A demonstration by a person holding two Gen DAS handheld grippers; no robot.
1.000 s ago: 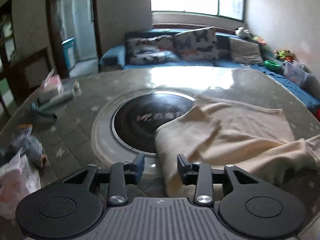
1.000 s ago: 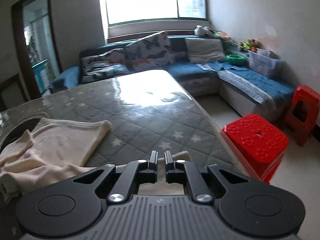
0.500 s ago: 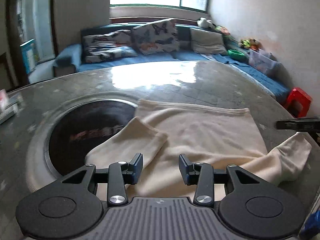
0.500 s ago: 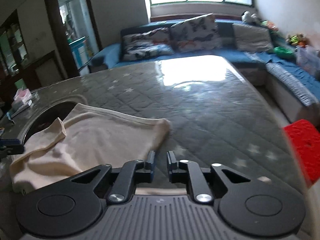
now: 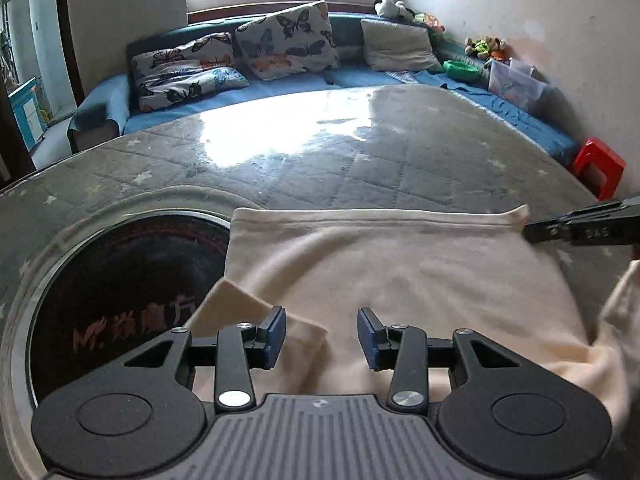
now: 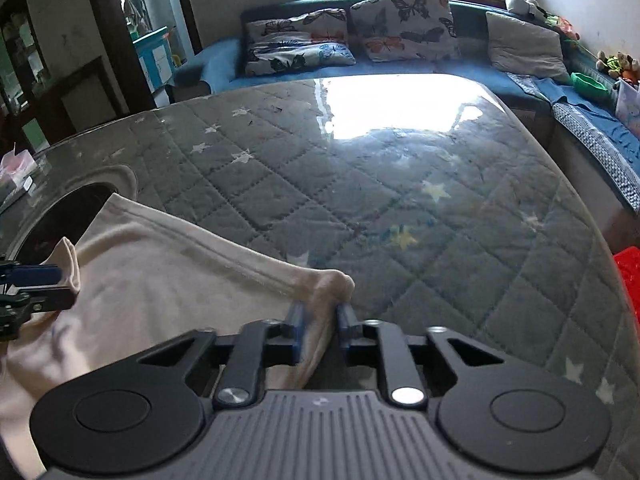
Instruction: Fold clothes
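One cream garment (image 5: pixel 400 280) lies spread near the front edge of the quilted surface (image 6: pixel 400 184), partly over its dark round inset (image 5: pixel 120 288). It looks light, soft and limp, so it should be taken by corners or hems. There are two grippers: the right hand-held gripper (image 6: pixel 319 326) is closing on a hem corner, and the left hand-held gripper (image 5: pixel 322 338) hangs spread over a folded sleeve, empty.
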